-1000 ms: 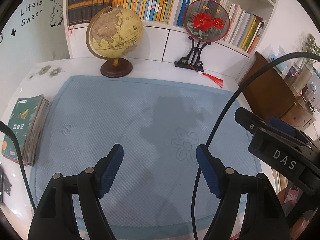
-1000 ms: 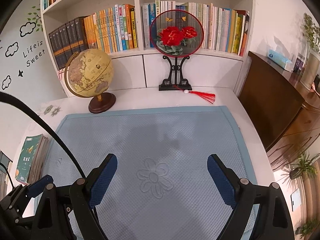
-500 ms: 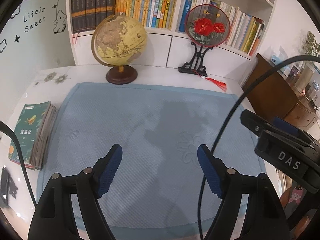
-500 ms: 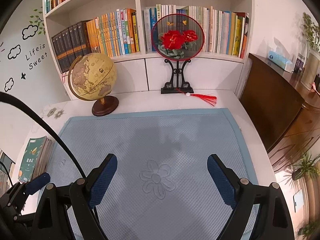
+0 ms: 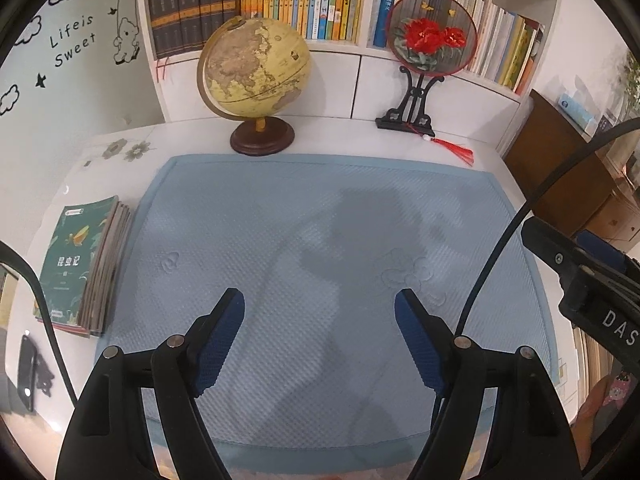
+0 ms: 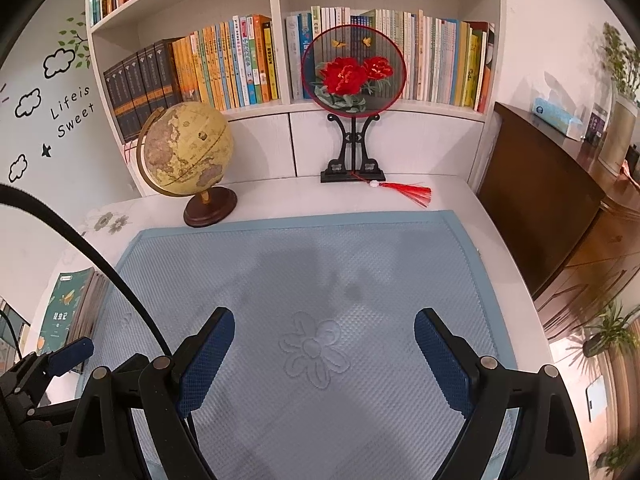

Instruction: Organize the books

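Observation:
A stack of thin books with a green cover on top [image 5: 80, 260] lies on the white desk, left of the blue mat [image 5: 320, 240]; it also shows in the right wrist view [image 6: 68, 308]. My left gripper [image 5: 320, 312] is open and empty above the mat's near half, right of the stack. My right gripper [image 6: 324, 328] is open and empty above the mat's flower pattern. Rows of upright books fill the shelf [image 6: 240, 64] at the back.
A globe [image 5: 256, 76] stands at the mat's far left edge and a round red-flower fan on a black stand [image 5: 428, 40] at the far right. A dark wooden cabinet [image 6: 560, 200] flanks the desk's right side. A dark phone [image 5: 26, 368] lies near the stack.
Both grippers have pulled back and tilted up a little, so more of the shelf and desk shows. Both stay open and empty. The stack of books has not moved.

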